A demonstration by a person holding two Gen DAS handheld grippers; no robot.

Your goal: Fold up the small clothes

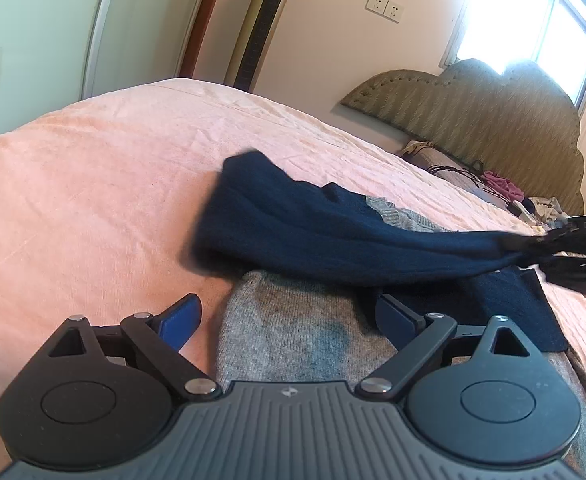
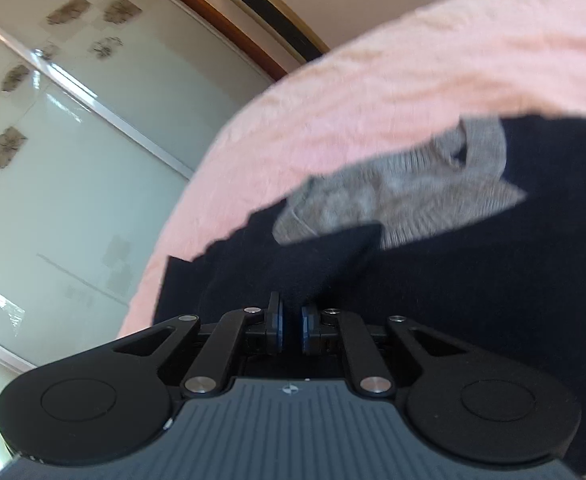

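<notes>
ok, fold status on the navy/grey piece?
Mid-fold. Done: not much that shows; the grey part of the garment lies flat on the pink bed. In hand: the right tool is shut on the navy garment, one end lifted and stretched across the grey. The left tool is open over the grey, gripping nothing. Left: lay the navy part down and finish folding.
</notes>
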